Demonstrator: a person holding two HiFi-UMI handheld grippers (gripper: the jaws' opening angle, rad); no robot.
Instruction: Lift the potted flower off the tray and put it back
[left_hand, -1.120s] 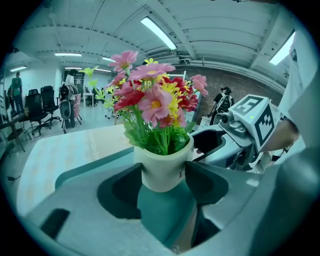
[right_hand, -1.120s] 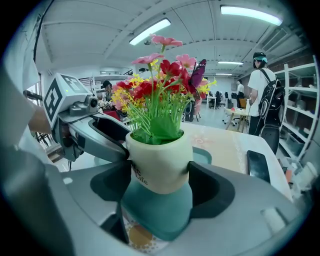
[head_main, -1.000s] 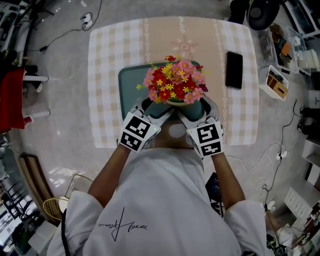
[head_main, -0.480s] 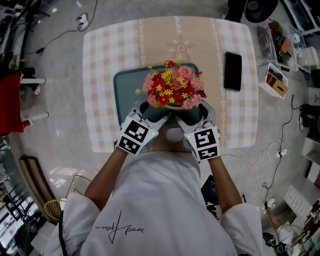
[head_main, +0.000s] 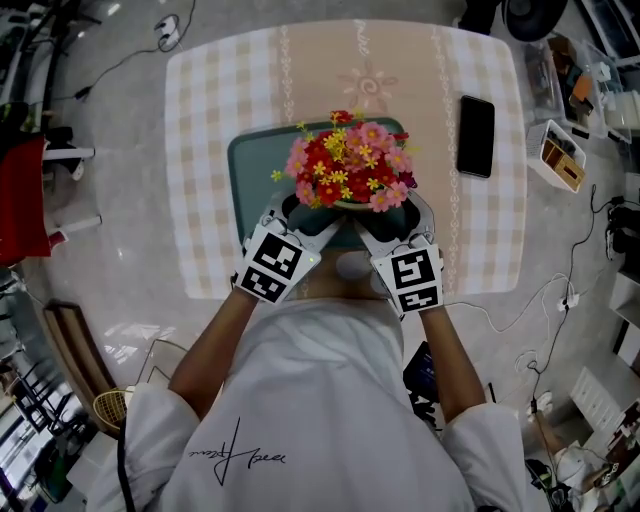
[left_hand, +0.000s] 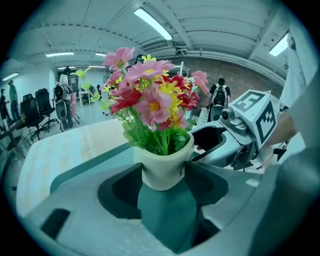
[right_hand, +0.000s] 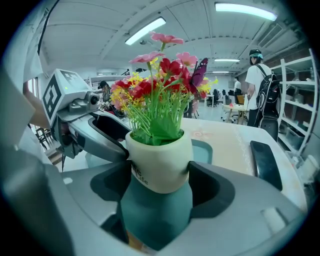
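The potted flower (head_main: 347, 172) is a bunch of pink, red and yellow blooms in a cream pot (left_hand: 162, 167). It is held over the near part of the teal tray (head_main: 250, 165). My left gripper (head_main: 300, 222) is shut on the pot from the left and my right gripper (head_main: 385, 225) from the right. In the left gripper view the jaws press both sides of the pot, with the tray (left_hand: 80, 170) showing under its base. The right gripper view shows the same grip on the pot (right_hand: 159, 160), which looks slightly above the tray (right_hand: 202, 150). The blooms hide the pot in the head view.
The tray lies on a table with a checked cloth (head_main: 220, 100). A black phone (head_main: 475, 122) lies on the table to the right of the tray. Chairs, boxes and cables stand on the floor around the table. Several people stand far off in the room.
Hardly anything differs. Both grippers stay shut on the pot over the near part of the tray, and only the head view has shifted a little.
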